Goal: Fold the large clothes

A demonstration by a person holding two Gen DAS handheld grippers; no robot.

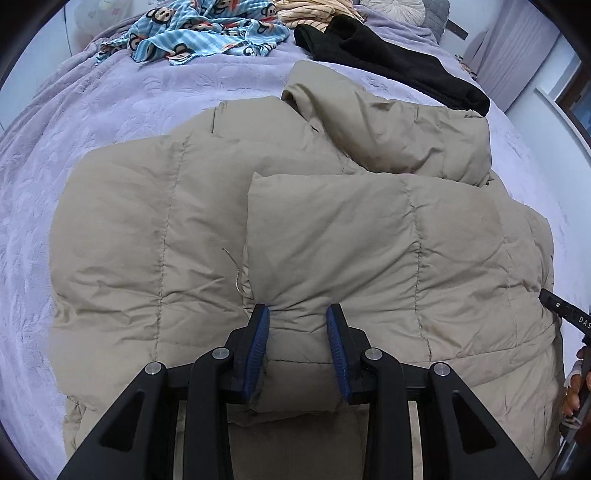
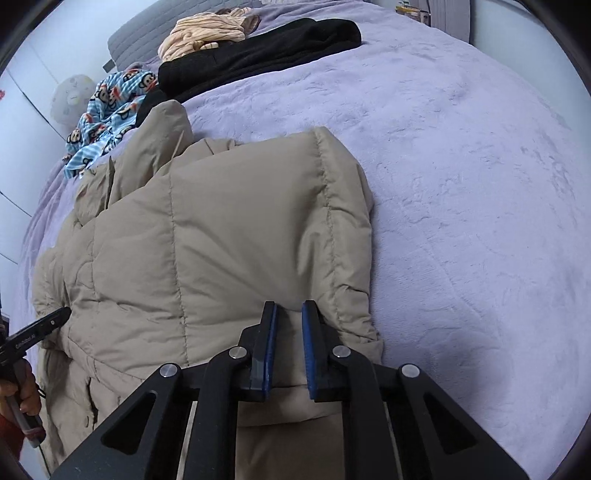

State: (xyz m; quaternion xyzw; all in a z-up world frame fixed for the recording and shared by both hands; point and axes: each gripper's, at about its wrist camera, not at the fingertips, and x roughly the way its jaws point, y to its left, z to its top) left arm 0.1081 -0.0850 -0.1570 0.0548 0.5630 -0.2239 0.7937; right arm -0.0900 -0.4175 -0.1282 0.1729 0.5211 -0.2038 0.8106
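Left wrist view: the beige puffer jacket (image 1: 295, 229) lies spread on the lavender bedspread (image 1: 74, 155), partly folded, w/ one padded section doubled over the body. The left gripper (image 1: 298, 314) has a bunched fold of that doubled section between its blue pads (image 1: 258, 343); fabric fills the gap and puckers at the tips, so it's clamped on the jacket. A loose thread (image 1: 232, 269) sticks out just left of the grip. At the far right edge the right gripper (image 1: 565, 310) shows as a black finger against the jacket edge; can't tell its state from here. Beyond the jacket: a black garment (image 1: 391, 55), a blue monkey-print cloth (image 1: 207, 33), a peach striped cloth (image 1: 310, 11).

Right wrist view: the jacket (image 2: 207, 258) sits on the left half of the bedspread (image 2: 461, 184), the folded panel's seamed edge facing the bare bed. The right gripper (image 2: 289, 306) has jacket fabric between its pads (image 2: 308, 354), narrow gap, gripping the near edge. The left gripper (image 2: 55, 321) pokes in at far left, touching the jacket, held by a hand (image 2: 22, 384). Black garment (image 2: 258, 48), monkey-print cloth (image 2: 107, 110) and striped cloth (image 2: 203, 37) lie near the far side.
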